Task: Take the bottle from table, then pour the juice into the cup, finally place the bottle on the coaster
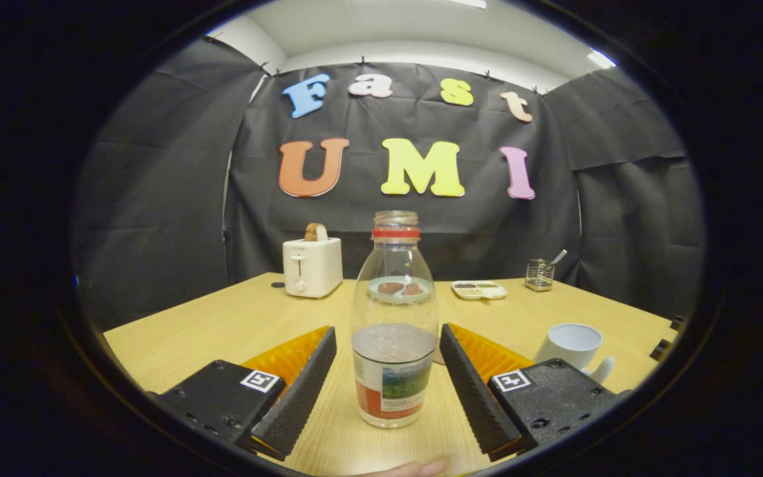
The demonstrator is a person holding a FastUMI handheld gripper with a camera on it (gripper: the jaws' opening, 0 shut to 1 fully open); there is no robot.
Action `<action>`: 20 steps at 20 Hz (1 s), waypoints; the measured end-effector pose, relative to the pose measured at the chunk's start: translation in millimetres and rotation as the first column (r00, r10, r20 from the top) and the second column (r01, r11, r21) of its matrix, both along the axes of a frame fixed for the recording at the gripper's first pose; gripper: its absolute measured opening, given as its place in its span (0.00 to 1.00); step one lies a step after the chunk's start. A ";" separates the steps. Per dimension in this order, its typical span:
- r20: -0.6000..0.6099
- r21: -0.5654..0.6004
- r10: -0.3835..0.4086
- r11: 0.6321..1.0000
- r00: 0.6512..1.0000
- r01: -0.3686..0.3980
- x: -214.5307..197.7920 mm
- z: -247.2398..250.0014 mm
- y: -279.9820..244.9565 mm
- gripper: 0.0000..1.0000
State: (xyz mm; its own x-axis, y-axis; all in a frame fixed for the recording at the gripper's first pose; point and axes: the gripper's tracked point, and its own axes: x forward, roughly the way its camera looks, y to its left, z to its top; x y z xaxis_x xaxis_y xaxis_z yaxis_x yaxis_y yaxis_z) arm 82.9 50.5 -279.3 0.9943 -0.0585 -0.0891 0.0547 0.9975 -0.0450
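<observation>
A clear plastic bottle (393, 318) stands upright on the wooden table (222, 331), uncapped, with a red ring round its neck and a printed label low down. Liquid fills it to a little below half. My gripper (388, 331) is open, with the bottle between its two fingers and a gap on each side, nothing touching. A white cup (573, 344) stands on the table to the right, just beyond the right finger. A pale round edge (436, 358) peeks out behind the bottle's right side; I cannot tell what it is.
At the back left stands a white toaster (312, 265) with a slice of bread in it. A small white tray (479, 289) and a wire holder with a spoon (539, 273) stand at the back right. A round dish shows through the bottle. A fingertip (414, 469) shows below the fingers.
</observation>
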 end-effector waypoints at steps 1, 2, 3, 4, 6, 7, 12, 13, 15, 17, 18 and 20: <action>-0.004 0.007 -0.006 1.000 1.000 0.007 6.3 -3.8 -0.5 1.00; -0.008 0.011 -0.015 1.000 1.000 0.015 11.7 -7.9 -1.3 1.00; -0.013 0.009 -0.020 1.000 1.000 0.020 14.3 -10.2 -2.1 1.00; -0.013 0.004 -0.026 1.000 1.000 0.026 17.2 -12.2 -3.7 1.00; 0.001 0.000 -0.024 1.000 1.000 0.024 16.6 -10.3 -3.5 0.94; -0.002 0.001 -0.023 1.000 1.000 0.023 16.6 -10.2 -3.5 0.88; -0.036 0.066 0.009 0.998 0.999 -0.006 10.6 -10.6 3.7 0.80; -0.041 0.079 0.013 0.997 0.999 -0.009 9.0 -7.5 4.5 0.80; -0.048 0.124 0.018 0.992 0.999 -0.012 5.6 -2.1 4.5 0.80; -0.061 0.188 0.026 0.982 0.998 -0.014 4.7 3.1 6.3 0.79; -0.064 0.238 0.038 0.971 0.997 -0.022 3.6 8.2 7.7 0.79; -0.057 0.337 0.049 0.941 0.997 -0.027 2.5 21.0 7.8 0.78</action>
